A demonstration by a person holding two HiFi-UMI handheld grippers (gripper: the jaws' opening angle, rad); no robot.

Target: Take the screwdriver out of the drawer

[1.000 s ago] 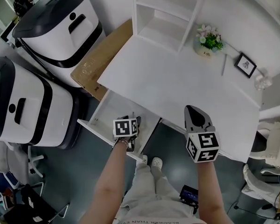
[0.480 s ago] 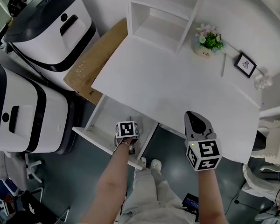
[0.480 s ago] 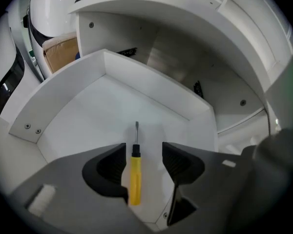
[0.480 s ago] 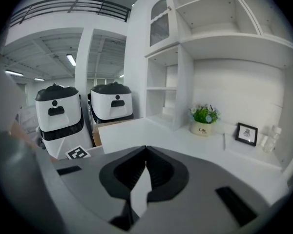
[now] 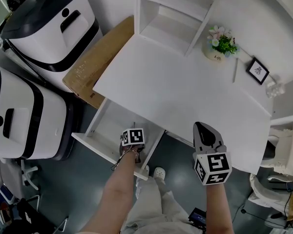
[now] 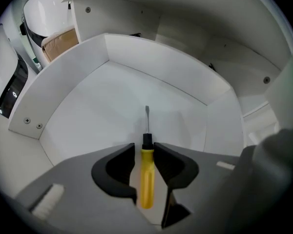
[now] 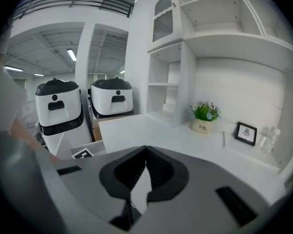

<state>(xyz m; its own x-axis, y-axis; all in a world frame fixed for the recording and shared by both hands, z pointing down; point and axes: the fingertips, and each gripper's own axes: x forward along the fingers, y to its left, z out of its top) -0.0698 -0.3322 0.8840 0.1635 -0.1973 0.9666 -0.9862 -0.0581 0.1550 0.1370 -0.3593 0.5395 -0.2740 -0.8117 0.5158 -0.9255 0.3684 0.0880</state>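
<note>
The left gripper point(image 6: 144, 150) has been brought steeply down into the open white drawer point(image 6: 63, 91), where a moment ago it was held above the front rim. Its jaws have just been closing. They are now seen half-drawn around the yellow-handled screwdriver with the black collar and thin steel blade point(image 6: 146, 169). The handle's upper end is flanked on both sides. A sliver of drawer floor can be made out beside the left jaw, so a firm pinch is not yet shown.

The screwdriver is lying flat on the drawer floor, towards the right side wall, with its blade pointed at the back wall. The grasp is judged to be nearly made. Squeezing fully and lifting clear of the rim is what remains.

Farther out, the right gripper point(image 7: 145, 152) is held idle over the front edge of the white desk point(image 5: 185, 87). Its jaws are pressed together on nothing.
</note>
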